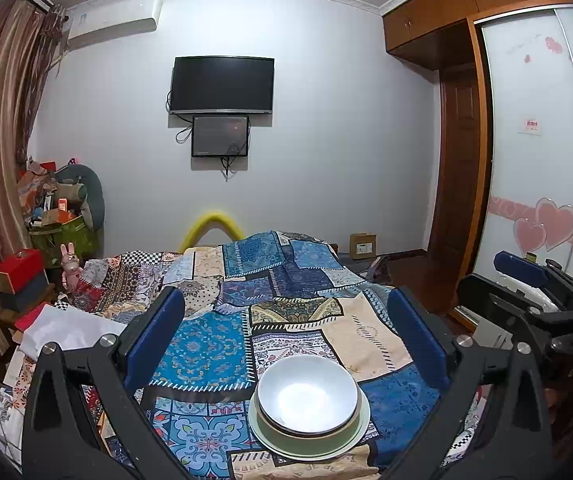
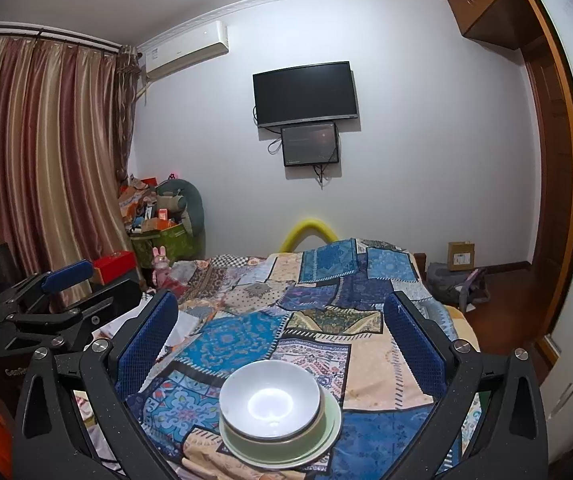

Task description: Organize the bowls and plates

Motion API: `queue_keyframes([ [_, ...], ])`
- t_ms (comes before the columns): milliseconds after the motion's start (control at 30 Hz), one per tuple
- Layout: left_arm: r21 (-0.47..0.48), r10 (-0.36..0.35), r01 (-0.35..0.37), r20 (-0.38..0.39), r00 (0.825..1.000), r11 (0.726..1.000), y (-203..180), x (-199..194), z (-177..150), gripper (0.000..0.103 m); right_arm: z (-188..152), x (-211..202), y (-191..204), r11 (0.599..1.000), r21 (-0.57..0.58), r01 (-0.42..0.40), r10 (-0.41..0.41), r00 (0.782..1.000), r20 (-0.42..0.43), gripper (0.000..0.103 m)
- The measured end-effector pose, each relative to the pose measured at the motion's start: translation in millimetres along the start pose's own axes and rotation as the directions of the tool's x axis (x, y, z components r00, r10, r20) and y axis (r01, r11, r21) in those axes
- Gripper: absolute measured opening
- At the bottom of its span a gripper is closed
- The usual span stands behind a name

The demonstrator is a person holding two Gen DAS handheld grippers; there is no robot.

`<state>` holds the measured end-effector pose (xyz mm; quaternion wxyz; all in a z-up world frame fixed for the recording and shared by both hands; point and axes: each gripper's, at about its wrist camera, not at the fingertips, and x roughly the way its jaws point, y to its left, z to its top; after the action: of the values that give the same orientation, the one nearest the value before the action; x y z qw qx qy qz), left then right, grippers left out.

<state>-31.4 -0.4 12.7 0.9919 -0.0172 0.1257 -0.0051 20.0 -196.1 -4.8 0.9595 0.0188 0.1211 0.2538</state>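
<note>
The left gripper [image 1: 286,320] has its fingers [image 1: 154,336] spread wide and empty. On the patchwork bedspread [image 1: 206,352], a white bowl [image 1: 307,396] nests in a green bowl [image 1: 310,434] on a pale plate [image 1: 356,434]. The right gripper [image 2: 282,328] likewise gapes wide, gripping nothing.

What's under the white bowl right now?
The white bowl sits nested in a green bowl, which stands on a pale green plate on the patchwork cloth. Anything between them is covered.

White bowl [image 1: 307,394] nested on green plate [image 1: 360,430]
</note>
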Motion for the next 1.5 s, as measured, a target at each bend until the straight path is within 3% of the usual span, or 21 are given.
queue_keyframes([
  [1500,-0.029,-0.020,0.020,-0.003,1.000,0.999,2.4,3.1,-2.2,0.103,1.5,4.1,0.3,1.000,-0.016,-0.005,0.005,1.000,-0.016,0.103],
])
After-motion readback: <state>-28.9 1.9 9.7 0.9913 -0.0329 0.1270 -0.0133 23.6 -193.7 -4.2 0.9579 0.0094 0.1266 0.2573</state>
